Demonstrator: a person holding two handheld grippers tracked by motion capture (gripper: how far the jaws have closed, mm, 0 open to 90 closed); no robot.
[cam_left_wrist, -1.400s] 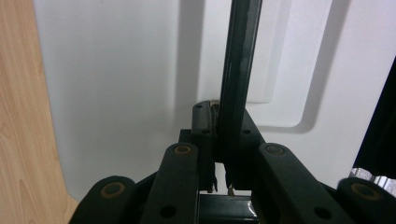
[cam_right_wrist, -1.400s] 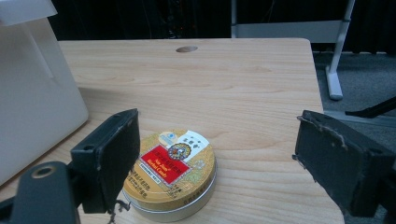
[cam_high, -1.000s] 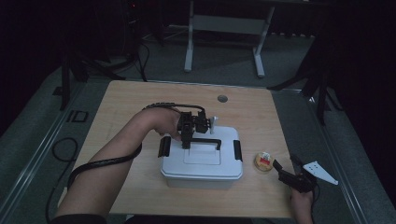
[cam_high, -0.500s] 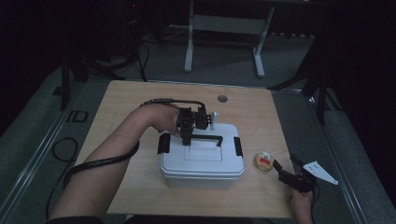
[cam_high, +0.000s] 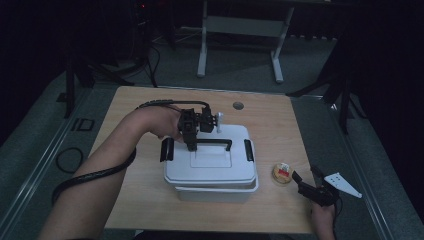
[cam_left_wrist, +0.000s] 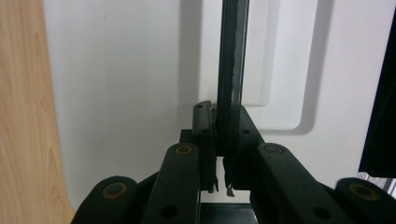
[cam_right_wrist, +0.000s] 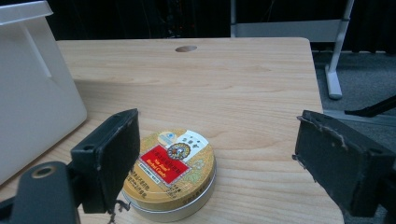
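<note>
The black handle (cam_high: 214, 143) of the white box (cam_high: 210, 167) at mid-bench was clamped in the left gripper (cam_high: 192, 146); lifting it straight would keep the lid from twisting. The right gripper (cam_right_wrist: 215, 163) stood wide open around a tin (cam_right_wrist: 170, 170).

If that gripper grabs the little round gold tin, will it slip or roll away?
Probably not roll: the round tin lies flat on the wooden table. Its smooth metal rim looks slippery, so it might slide in a loose pinch. It looks stiff and light, and the right gripper stands open wide enough for it.
</note>
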